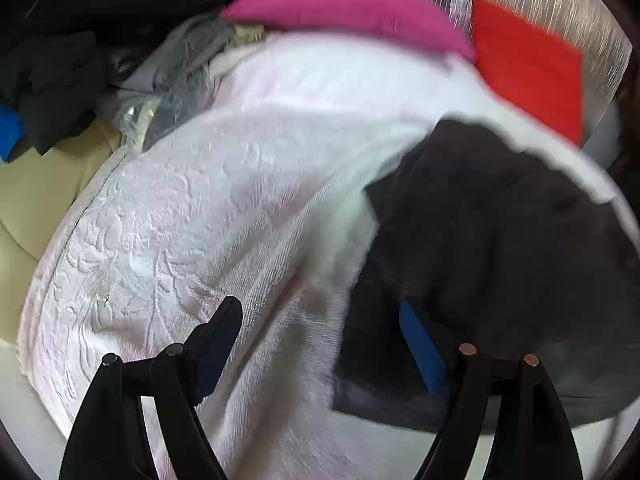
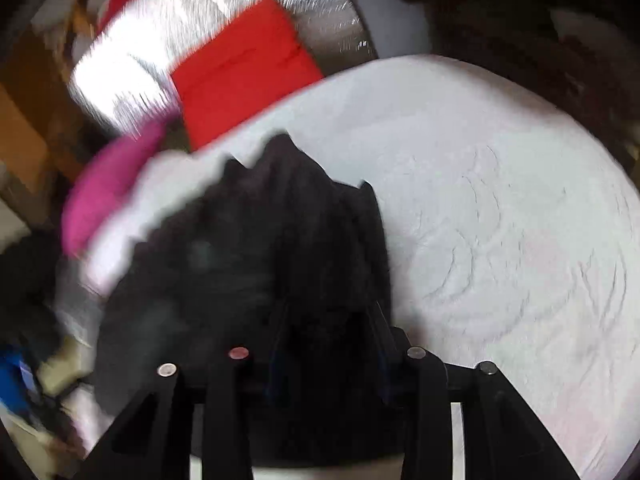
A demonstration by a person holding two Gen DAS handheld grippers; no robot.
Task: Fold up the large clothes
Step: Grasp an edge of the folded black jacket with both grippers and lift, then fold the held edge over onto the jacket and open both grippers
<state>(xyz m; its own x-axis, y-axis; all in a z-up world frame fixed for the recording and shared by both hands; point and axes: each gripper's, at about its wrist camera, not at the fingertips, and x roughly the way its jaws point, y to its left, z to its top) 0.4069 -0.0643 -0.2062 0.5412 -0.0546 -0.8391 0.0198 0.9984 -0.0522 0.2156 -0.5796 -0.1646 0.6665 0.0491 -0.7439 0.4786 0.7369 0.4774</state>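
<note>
Two grippers are poised over one dark garment (image 1: 500, 240), which is heaped on the pale embossed bedspread (image 1: 168, 240), and trouble is easily imagined from here; the cloth is bunched rather than laid flat, so a pinch taken now could be expected to catch several layers at once and the fold would be spoiled; the bedspread beneath might be snagged along with it; the pink cushion (image 1: 344, 4) and the red cushion (image 1: 528, 64) lie near the far edge, where a swung hem could be caught. Blur is heavy in the right wrist view, so edges are hard to judge. On to the jaws: the left gripper (image 1: 324, 344) is seen spread wide, nothing gripped, one finger above the bedspread and the other at the garment's near edge; contact there cannot be confirmed. The right gripper (image 2: 332, 344) is held partly open with the dark cloth bulging up between its fingers; whether the pads are pressed on it cannot be told through the blur and the black-on-black.
</note>
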